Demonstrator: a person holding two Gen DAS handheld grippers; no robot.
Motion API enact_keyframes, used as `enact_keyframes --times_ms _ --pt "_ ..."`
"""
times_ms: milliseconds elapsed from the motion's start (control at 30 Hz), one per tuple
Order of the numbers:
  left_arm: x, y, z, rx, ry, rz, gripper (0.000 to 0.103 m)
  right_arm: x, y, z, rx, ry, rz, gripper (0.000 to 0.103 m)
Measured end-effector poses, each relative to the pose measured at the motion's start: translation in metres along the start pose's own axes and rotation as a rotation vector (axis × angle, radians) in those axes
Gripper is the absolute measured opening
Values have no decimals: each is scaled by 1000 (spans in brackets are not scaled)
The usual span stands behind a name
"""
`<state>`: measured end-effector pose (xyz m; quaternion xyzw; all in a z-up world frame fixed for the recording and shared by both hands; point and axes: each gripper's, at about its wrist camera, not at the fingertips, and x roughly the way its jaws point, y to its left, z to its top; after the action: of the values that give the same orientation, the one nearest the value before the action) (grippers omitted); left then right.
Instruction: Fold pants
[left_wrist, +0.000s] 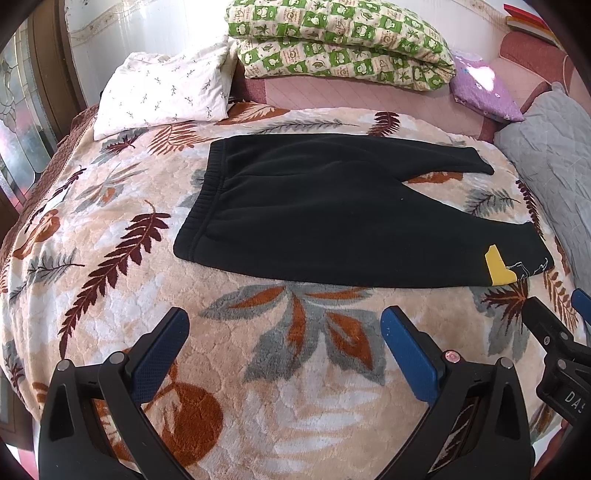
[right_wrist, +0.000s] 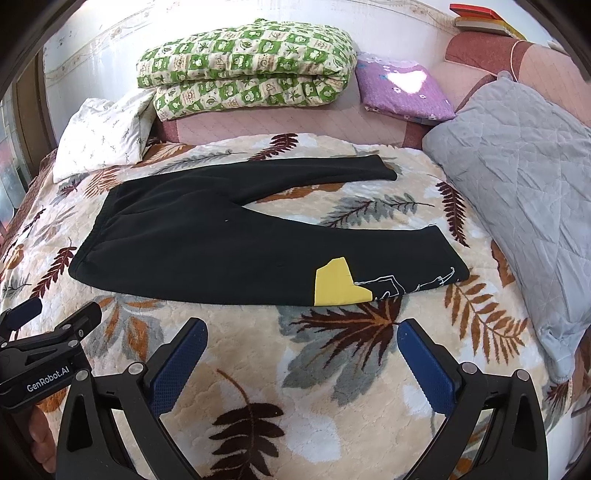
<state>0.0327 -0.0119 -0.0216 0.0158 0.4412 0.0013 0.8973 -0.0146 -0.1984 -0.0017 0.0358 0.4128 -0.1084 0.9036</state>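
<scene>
Reads "GenRobot.AI" in white letters on the black body of the left gripper (right_wrist: 51, 314), seen at the left edge of the right wrist view. Reads "DA", followed by a cut-off letter, perhaps "S", in white on the black body of the right gripper (left_wrist: 554, 306), at the right edge of the left wrist view. No other legible text anywhere.

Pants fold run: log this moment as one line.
stage: not started | pants: flat on blanket, legs spread | left gripper: open, empty | right gripper: open, empty
</scene>
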Motion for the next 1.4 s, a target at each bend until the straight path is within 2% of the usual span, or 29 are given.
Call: enact_keyframes --times_ms 267,433,567,733,833,933,1100,1133,1233,1400 --pt "7 -4 6 8 9 5 103 5 -2 1 -1 4 3 103" --pt "14 -4 21 27 44 10 103 11 -13 16 8 14 36 103" --pt "27 4 46 31 104 -13 103 16 -36 38 23 -2 31 103" --pt "56 34 99 -23 206 -56 103 29 -81 84 33 -35 -23 103" --pt "76 58 135 -69 223 -29 103 46 -108 117 23 -37 -61 103" --pt "105 83 166 -132 272 -39 103 68 -133 149 39 -34 -57 103" --pt "165 111 192 -253 422 -148 103 115 -158 187 68 -1 -57 103" --pt "173 113 193 -263 436 -150 103 125 -160 192 71 5 -68 103" --pt "191 114 199 -280 440 -121 103 152 -167 203 94 29 -67 103" --pt "208 111 212 -295 438 -155 103 183 -171 215 113 38 -43 103"
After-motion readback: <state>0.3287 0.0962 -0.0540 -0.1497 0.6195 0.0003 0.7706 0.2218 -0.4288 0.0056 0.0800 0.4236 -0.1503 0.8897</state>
